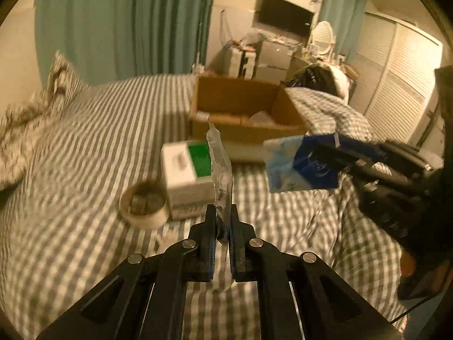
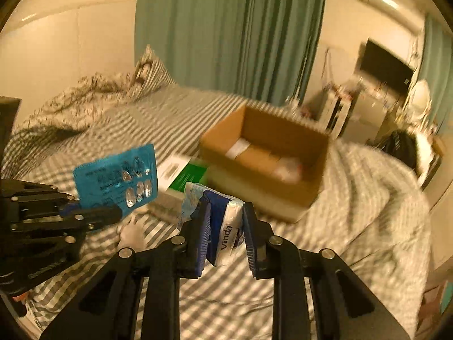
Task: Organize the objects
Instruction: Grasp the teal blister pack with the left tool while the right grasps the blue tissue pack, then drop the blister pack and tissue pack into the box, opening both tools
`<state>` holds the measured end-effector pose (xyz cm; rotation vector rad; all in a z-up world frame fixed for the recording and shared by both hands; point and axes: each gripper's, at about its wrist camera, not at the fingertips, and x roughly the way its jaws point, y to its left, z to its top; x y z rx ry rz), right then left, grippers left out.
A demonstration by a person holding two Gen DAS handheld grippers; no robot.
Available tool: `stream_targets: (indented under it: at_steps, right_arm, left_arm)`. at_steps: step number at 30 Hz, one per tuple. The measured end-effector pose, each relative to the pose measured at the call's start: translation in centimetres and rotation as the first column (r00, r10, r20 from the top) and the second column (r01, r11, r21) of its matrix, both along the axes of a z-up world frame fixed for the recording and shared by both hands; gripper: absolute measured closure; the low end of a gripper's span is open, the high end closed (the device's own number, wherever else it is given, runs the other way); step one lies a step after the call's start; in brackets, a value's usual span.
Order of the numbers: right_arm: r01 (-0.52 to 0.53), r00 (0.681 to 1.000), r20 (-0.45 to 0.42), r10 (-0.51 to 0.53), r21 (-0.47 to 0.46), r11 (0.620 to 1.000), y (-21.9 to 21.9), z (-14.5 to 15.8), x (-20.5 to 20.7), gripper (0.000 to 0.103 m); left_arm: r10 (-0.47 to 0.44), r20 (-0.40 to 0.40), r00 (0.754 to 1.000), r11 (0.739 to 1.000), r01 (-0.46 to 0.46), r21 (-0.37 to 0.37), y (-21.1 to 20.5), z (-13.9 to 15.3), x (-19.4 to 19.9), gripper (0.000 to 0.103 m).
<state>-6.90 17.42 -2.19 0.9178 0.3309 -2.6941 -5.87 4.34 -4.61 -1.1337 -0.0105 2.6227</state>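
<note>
Jaws clamped | left gripper (image 1: 222, 218): foil blister pack (image 2: 116, 180) | right gripper (image 2: 225, 226): soft tissue pack (image 2: 226, 223)

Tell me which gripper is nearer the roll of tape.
Left. The left gripper, holding a pill sheet, sits just right of the tape; the right gripper, with tissues, is farther right.

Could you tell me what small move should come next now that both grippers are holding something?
Probably carry the right gripper forward over the open cardboard box and release there. It is shut on the tissue pack, held above the striped bed, with the box just ahead. The left gripper, shut on the blister pack, could follow.
</note>
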Motion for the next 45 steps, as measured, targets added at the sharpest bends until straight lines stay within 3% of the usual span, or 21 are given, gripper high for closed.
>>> stream_targets:
  at_steps: [5, 11, 17, 25, 32, 36, 40, 41, 42, 43, 44, 45]
  right_arm:
    - [0.024, 0.996, -0.085, -0.024, -0.003, 1.000, 2.5, 4.5, -0.5, 0.081]
    - [0.062, 0.987, -0.146, -0.062, -0.008, 0.998, 5.0, 7.6, -3.2, 0.081]
    - [0.083, 0.981, -0.173, -0.085, -0.020, 0.996, 6.8, 9.1, -7.9, 0.081]
    - [0.107, 0.987, -0.120, -0.110, -0.033, 0.994, 8.1, 6.8, -16.9, 0.081]
    - [0.113, 0.993, 0.023, -0.113, -0.041, 0.993, 8.2, 0.5, -23.3, 0.081]
    - [0.113, 0.992, 0.072, -0.108, -0.066, 0.991, 8.6, -1.9, -24.5, 0.080]
    - [0.126, 0.991, 0.064, -0.121, -0.073, 0.989, 8.7, -1.7, -24.0, 0.079]
    - [0.128, 0.991, 0.056, -0.124, -0.078, 0.989, 8.7, -1.3, -23.9, 0.076]
    - [0.130, 0.991, 0.046, -0.126, -0.082, 0.988, 8.8, -0.8, -23.7, 0.065]
    - [0.134, 0.991, 0.034, -0.132, -0.085, 0.987, 8.8, -0.4, -23.4, 0.049]
    - [0.145, 0.989, 0.016, -0.144, -0.091, 0.985, 8.8, 0.4, -22.9, 0.044]
    - [0.148, 0.989, 0.005, -0.148, -0.096, 0.984, 8.8, 0.9, -22.6, 0.041]
  left_arm:
    - [-0.038, -0.079, 0.996, 0.999, 0.036, -0.028, 2.5, 3.7, -2.3, 0.096]
    - [-0.056, -0.162, 0.985, 0.997, 0.045, -0.069, 5.4, 6.9, -7.1, 0.096]
    - [-0.064, -0.163, 0.985, 0.995, 0.050, -0.086, 7.9, 6.4, -12.6, 0.096]
    - [-0.061, -0.123, 0.991, 0.992, 0.047, -0.115, 9.6, 2.8, -20.3, 0.096]
    - [-0.057, -0.061, 0.996, 0.988, 0.048, -0.144, 10.0, -1.7, -24.2, 0.096]
    - [-0.063, -0.030, 0.998, 0.988, 0.057, -0.146, 9.9, -3.5, -24.8, 0.096]
    - [-0.073, -0.018, 0.997, 0.986, 0.069, -0.153, 9.5, -3.9, -24.7, 0.093]
    - [-0.078, -0.020, 0.997, 0.984, 0.074, -0.160, 9.5, -3.8, -24.6, 0.091]
    - [-0.081, -0.025, 0.996, 0.982, 0.075, -0.175, 9.3, -3.5, -24.2, 0.088]
    - [-0.075, -0.033, 0.997, 0.980, 0.068, -0.187, 9.2, -3.2, -23.9, 0.077]
    - [-0.068, -0.041, 0.997, 0.979, 0.059, -0.194, 8.9, -2.8, -23.6, 0.057]
    - [-0.059, -0.051, 0.997, 0.979, 0.048, -0.197, 8.7, -2.3, -23.2, 0.046]
